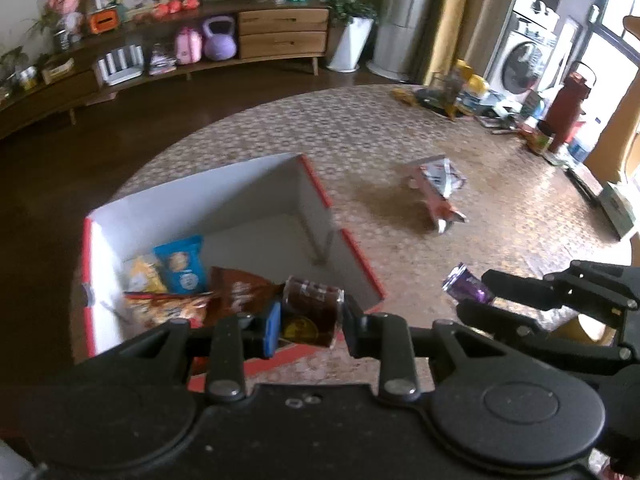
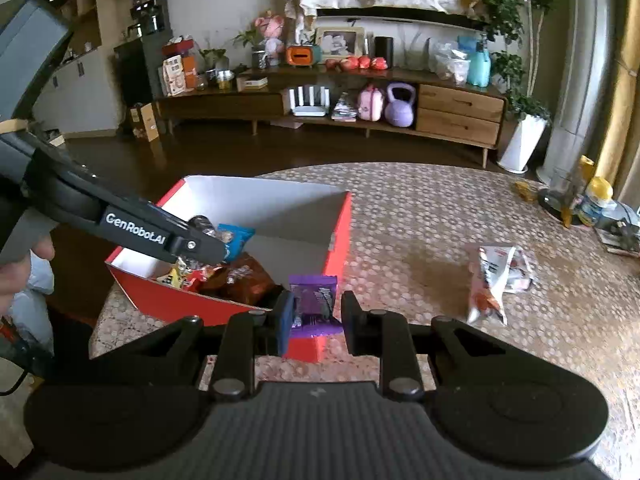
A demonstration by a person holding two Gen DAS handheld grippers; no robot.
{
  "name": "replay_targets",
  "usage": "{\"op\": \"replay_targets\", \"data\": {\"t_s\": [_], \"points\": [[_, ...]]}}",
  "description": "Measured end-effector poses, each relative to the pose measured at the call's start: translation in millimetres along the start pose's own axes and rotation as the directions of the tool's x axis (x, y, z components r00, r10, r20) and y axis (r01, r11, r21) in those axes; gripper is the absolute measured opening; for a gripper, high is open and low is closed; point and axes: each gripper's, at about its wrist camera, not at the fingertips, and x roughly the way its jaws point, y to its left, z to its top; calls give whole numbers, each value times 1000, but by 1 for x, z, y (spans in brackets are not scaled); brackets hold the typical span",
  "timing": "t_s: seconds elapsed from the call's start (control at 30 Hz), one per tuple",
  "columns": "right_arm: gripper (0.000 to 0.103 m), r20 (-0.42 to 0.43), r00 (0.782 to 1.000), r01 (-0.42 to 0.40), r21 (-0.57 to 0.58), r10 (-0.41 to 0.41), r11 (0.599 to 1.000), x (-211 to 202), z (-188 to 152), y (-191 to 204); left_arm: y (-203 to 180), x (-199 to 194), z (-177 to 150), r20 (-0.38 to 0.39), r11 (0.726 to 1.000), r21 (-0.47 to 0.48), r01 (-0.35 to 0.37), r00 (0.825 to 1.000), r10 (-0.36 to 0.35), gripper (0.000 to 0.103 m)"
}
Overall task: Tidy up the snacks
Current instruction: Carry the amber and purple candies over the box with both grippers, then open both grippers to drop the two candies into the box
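On the left wrist view:
Left gripper (image 1: pixel 308 320): its jaws are drawn in on a dark brown packet (image 1: pixel 310 312), which hangs between the pads above the near corner of the box.
Box (image 1: pixel 316 188): red outside, white inside, standing open on the patterned table (image 1: pixel 360 136). Its far half is bare, so there is room for more.
Snacks already in the box: a blue packet (image 1: pixel 182 264), a yellow one beside it and a brown bag (image 1: pixel 240 292), all heaped at the near end.
Right gripper (image 1: pixel 472 300): reaches in from the right, its jaws narrowed on a purple packet (image 1: pixel 466 286) held over the table just beside the box.
Loose snack: a red and white wrapper (image 1: pixel 438 192) lies on the table, well apart from the box and not yet collected.

On the right wrist view:
Right gripper (image 2: pixel 316 316): the purple packet (image 2: pixel 314 304) sits upright between the pads, pinched at its sides, in front of the box's near wall.
Left gripper (image 2: pixel 200 240): comes in from the left over the box (image 2: pixel 340 232), its tips above the heaped snacks. What it carries is hard to make out from this side.
Person: a hand (image 2: pixel 24 264) grips the left handle at the frame's edge.
Red and white wrapper (image 2: pixel 496 280): lies flat on the table to the right.

Judgement:
Step in hand: both packets seem carried towards the box for dropping in, the brown one closer to release.
Why two at once: each hand brings one snack, which saves a trip.
Left to do: the wrapper on the table.
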Motion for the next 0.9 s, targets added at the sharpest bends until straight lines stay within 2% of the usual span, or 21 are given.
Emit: {"op": "replay_targets", "data": {"t_s": [0.37,0.9], "points": [[25,-26,1000,1,-47,-2,999,49,17,25,53,11,-2,-19,996,-61,-59,998,58,28],[25,-117,993,23,-61,-30,998,134,29,29,94,83,20,-94,987,-101,-124,989,114,28]]}}
